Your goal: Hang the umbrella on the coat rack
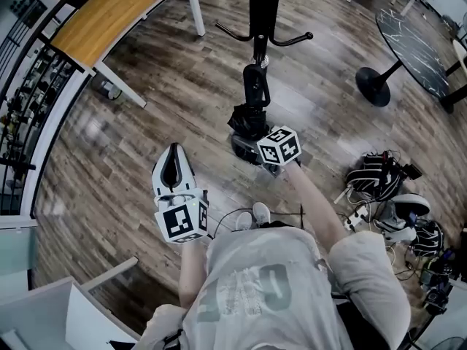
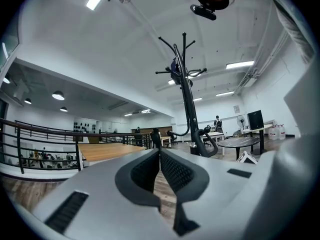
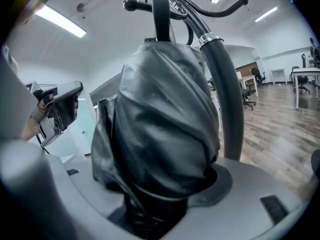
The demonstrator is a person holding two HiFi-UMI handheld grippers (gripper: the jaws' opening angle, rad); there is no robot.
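The black coat rack (image 1: pixel 263 9) stands on the wooden floor at the top centre, with curved hooks (image 1: pixel 290 41) sticking out to both sides. A folded black umbrella (image 1: pixel 246 119) hangs close against the pole, handle up. My right gripper (image 1: pixel 257 146) is shut on the umbrella's lower end. In the right gripper view the bunched dark fabric (image 3: pixel 160 119) fills the space between the jaws, and the handle (image 3: pixel 161 14) reaches up among the hooks. Whether it rests on a hook I cannot tell. My left gripper (image 1: pixel 173 165) stays lower left, shut and empty, its pads (image 2: pixel 172 169) meeting.
A wood-topped table (image 1: pixel 109 13) stands at the upper left beside a railing (image 1: pixel 22 122). A dark round table (image 1: pixel 416 42) is at the upper right. Bags and cables (image 1: pixel 387 188) lie on the floor at the right. A person (image 2: pixel 218 124) stands far off in the left gripper view.
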